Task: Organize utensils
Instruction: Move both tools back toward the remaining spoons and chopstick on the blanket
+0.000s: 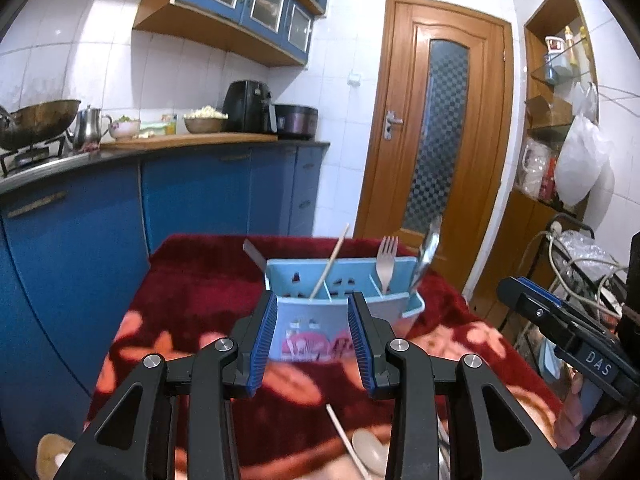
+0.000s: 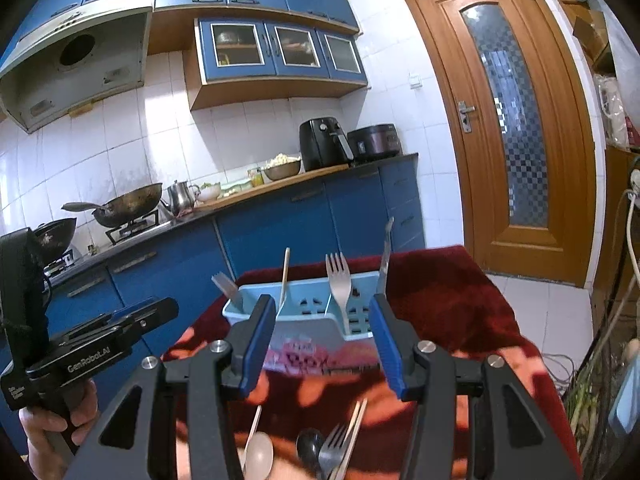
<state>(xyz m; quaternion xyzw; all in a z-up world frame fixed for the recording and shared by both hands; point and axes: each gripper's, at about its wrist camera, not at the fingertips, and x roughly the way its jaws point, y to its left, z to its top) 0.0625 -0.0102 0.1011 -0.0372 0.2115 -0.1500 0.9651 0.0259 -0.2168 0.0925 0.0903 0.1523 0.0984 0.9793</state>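
Observation:
A light blue utensil caddy [image 1: 340, 292] [image 2: 308, 312] stands on the red floral table cloth [image 1: 192, 300]. It holds a chopstick [image 1: 330, 260], a fork [image 1: 387, 262], a metal spoon [image 1: 426, 256] and a flat metal utensil [image 1: 254, 254]. My left gripper [image 1: 314, 344] is open and empty, just before the caddy. My right gripper [image 2: 320, 348] is open and empty, also before the caddy. Near me on the cloth lie a white spoon [image 2: 258, 454], a black spoon [image 2: 309, 446], a fork [image 2: 332, 450] and a chopstick [image 2: 354, 432]. The white spoon also shows in the left wrist view [image 1: 368, 450].
A blue kitchen counter [image 1: 160, 184] with woks, a kettle, bowls, an air fryer and a cooker runs along the left. A wooden door [image 1: 440, 128] is behind the table. Shelves and cables [image 1: 568, 248] crowd the right side.

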